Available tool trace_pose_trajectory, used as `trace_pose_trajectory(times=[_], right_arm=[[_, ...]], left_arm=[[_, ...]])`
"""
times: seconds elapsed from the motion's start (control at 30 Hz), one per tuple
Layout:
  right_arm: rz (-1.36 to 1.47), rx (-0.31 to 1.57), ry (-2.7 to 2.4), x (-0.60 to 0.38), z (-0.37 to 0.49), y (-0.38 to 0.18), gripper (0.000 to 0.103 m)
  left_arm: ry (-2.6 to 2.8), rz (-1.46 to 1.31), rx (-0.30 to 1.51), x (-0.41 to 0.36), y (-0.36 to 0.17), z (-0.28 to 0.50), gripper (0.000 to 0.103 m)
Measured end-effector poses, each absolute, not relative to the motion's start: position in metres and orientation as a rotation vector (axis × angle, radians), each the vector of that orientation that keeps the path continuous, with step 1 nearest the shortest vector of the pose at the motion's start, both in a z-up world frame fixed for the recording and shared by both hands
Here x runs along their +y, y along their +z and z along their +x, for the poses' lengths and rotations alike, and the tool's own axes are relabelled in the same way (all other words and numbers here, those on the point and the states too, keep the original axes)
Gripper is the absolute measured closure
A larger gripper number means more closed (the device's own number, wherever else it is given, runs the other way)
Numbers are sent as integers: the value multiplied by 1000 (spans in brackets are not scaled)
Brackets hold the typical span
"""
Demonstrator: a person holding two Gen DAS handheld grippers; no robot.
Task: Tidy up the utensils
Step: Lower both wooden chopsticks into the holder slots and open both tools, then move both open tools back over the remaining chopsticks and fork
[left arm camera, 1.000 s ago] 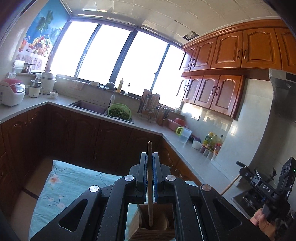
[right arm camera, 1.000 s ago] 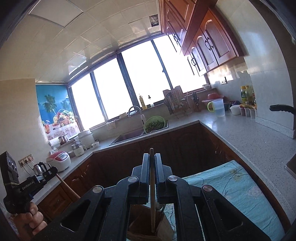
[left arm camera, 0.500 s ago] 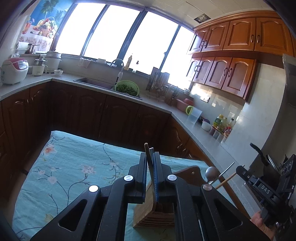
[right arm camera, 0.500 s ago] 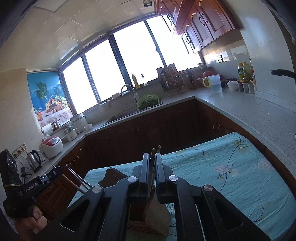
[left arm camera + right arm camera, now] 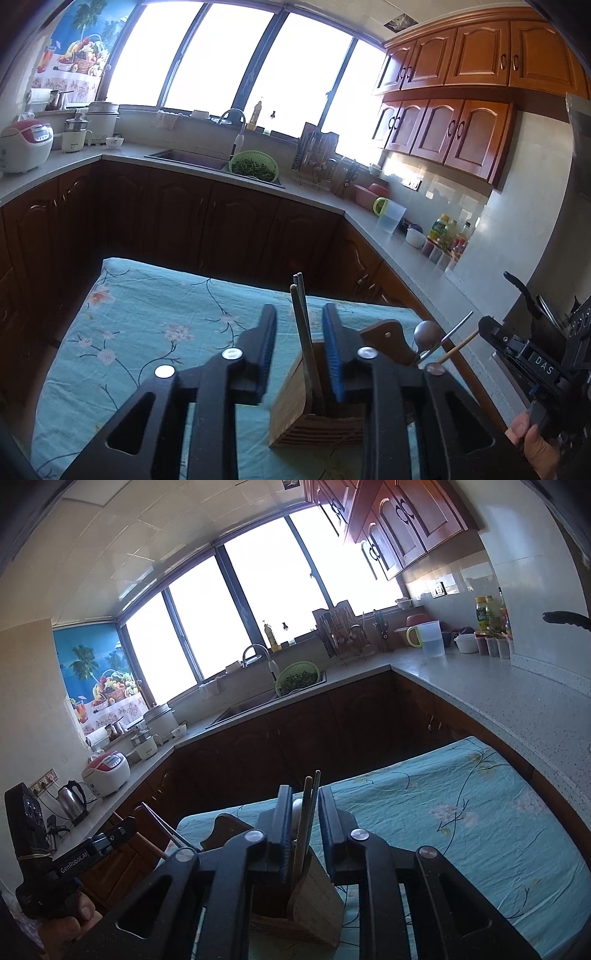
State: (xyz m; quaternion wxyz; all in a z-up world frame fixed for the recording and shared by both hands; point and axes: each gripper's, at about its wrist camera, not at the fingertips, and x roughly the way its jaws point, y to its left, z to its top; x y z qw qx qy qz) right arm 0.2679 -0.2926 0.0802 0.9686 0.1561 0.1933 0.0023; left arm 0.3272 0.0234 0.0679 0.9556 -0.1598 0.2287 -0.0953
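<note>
A pair of dark chopsticks (image 5: pixel 303 332) stands tilted in the wooden utensil holder (image 5: pixel 314 413) on the teal floral cloth. My left gripper (image 5: pixel 300 350) straddles them. Its jaws are opening, and the sticks lean near the right blue pad (image 5: pixel 332 354) with no grip on them. In the right wrist view, another pair of chopsticks (image 5: pixel 308 812) stands in the same wooden holder (image 5: pixel 317 904). It rises between the opening jaws of my right gripper (image 5: pixel 303 830), clear of both pads. A round-headed spoon (image 5: pixel 424 332) and more sticks (image 5: pixel 452 339) rise beside the holder.
The cloth-covered table (image 5: pixel 147 332) fills the foreground. Dark cabinets and a grey counter (image 5: pixel 498 701) wrap around it. A hand (image 5: pixel 528 439) holds the other gripper at the right edge. A brown wooden piece (image 5: pixel 388 339) stands behind the holder.
Both grippers came down with chopsticks shut between their pads. The sticks went into the wooden holder. Both pairs of jaws have now parted and let go.
</note>
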Motion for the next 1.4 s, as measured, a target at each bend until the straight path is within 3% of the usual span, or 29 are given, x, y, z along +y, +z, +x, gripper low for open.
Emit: trace_pose_trajectory(times=[0.03,0.07,0.13,0.23,0.4,1.4], right_arm=[[321,380,12,-293,265,82,52],[325,363,17,-293,262,84,34],[317,321,15,-293,253,89,25],[324,297,11,-294,242,94,3],[340,297,-1,-298,223,92,3],[462,505,-91,-325,51,2,3]], left_arm=[[-192,-331,452,26,69,325,55],[-184,-328,444,26,69,323,52],[-171,-321,447,27,69,319,46],[-159,-325,451,29,66,310,33],[-147,-326,460,32,59,288,26],[-207,-290,727,14,3,143,25]])
